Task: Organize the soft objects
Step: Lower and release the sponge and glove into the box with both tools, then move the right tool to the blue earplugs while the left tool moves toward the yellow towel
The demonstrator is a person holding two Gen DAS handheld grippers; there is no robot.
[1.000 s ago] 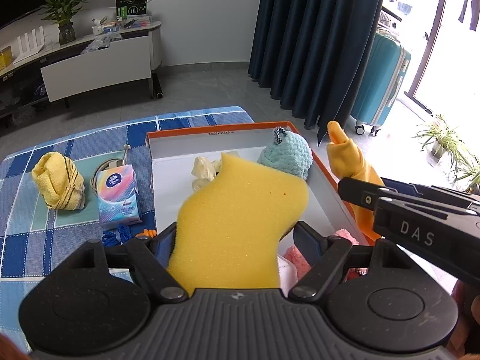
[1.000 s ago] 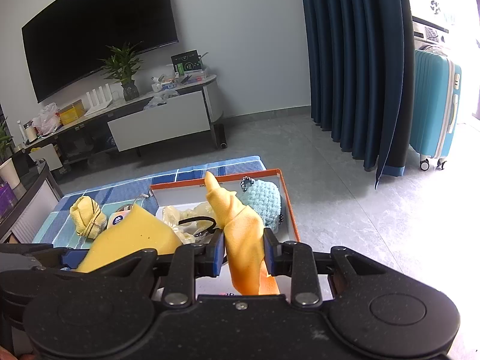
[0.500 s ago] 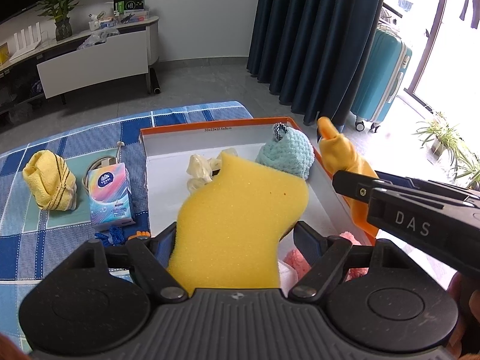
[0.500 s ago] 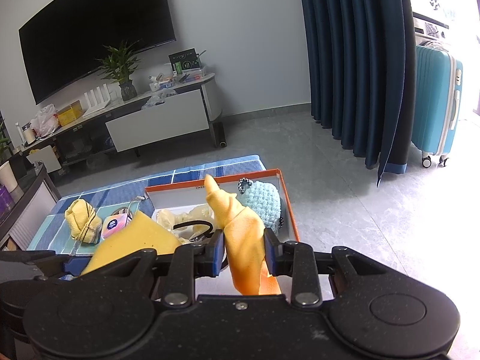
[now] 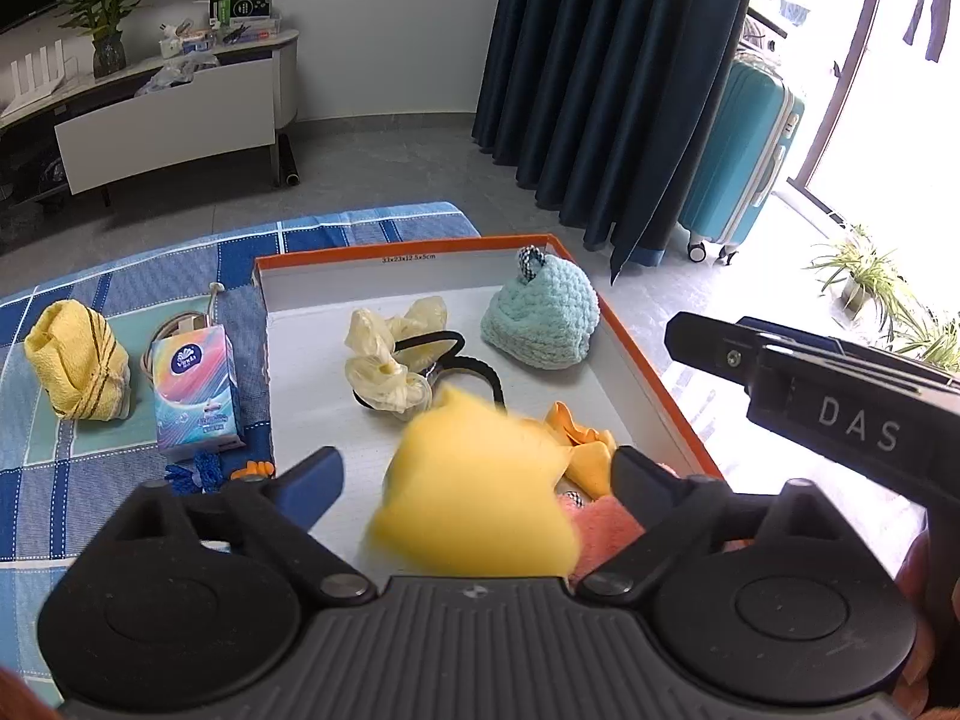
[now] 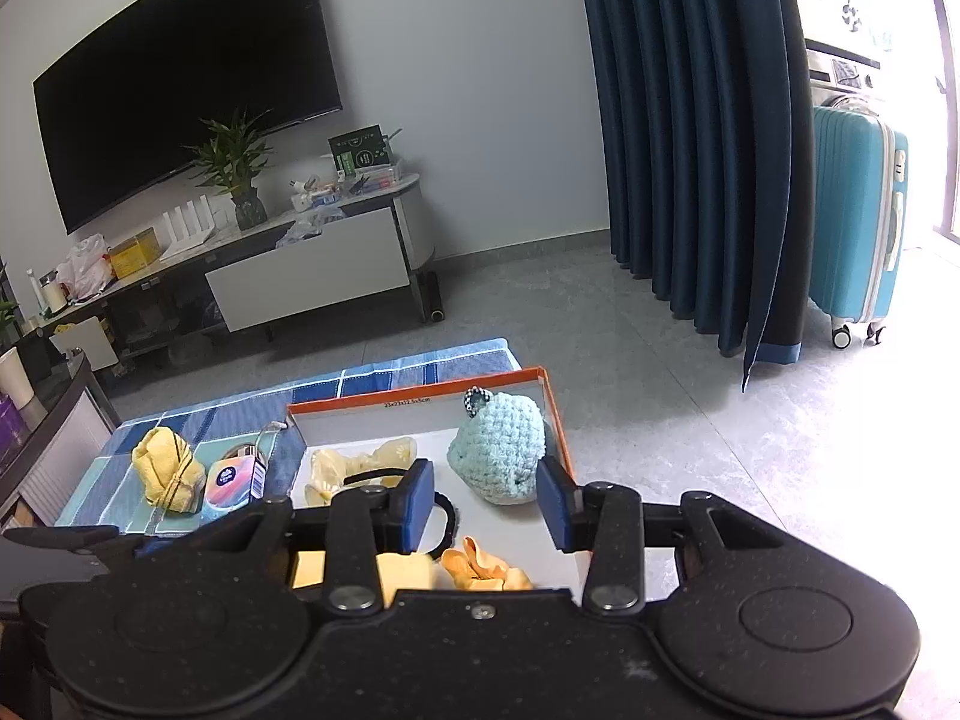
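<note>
The left claw (image 5: 477, 474) stands wide and its jaws are opening; a blurred yellow sponge (image 5: 474, 498) sits between the blue fingers (image 5: 312, 480), apart from both pads. The right claw (image 6: 486, 507) is also opening, at a middling width, with nothing pressed between its pads.

The left wrist view alone shows a pink fluffy item (image 5: 600, 531) just right of the sponge under the left claw, and blue and orange cords (image 5: 204, 474) on the bench outside the box, left of the claw. It also shows the right claw's black body entering from the right edge. The right wrist view alone shows the orange cloth (image 6: 483, 567) lying crumpled on the box floor just below and behind its own fingers, with the sponge's edge beside it.

Ahead of both claws, in the orange-rimmed box (image 5: 636, 348), lie a teal crocheted hat (image 5: 540, 324) near the far right wall, pale yellow scrunchies (image 5: 390, 360) and a black hairband (image 5: 474, 369). The white floor at the box's left and far side is bare. Left of the box on the checked bench (image 5: 36, 498) stand a tissue pack (image 5: 195, 390) and a tied yellow towel (image 5: 78, 369).
</note>
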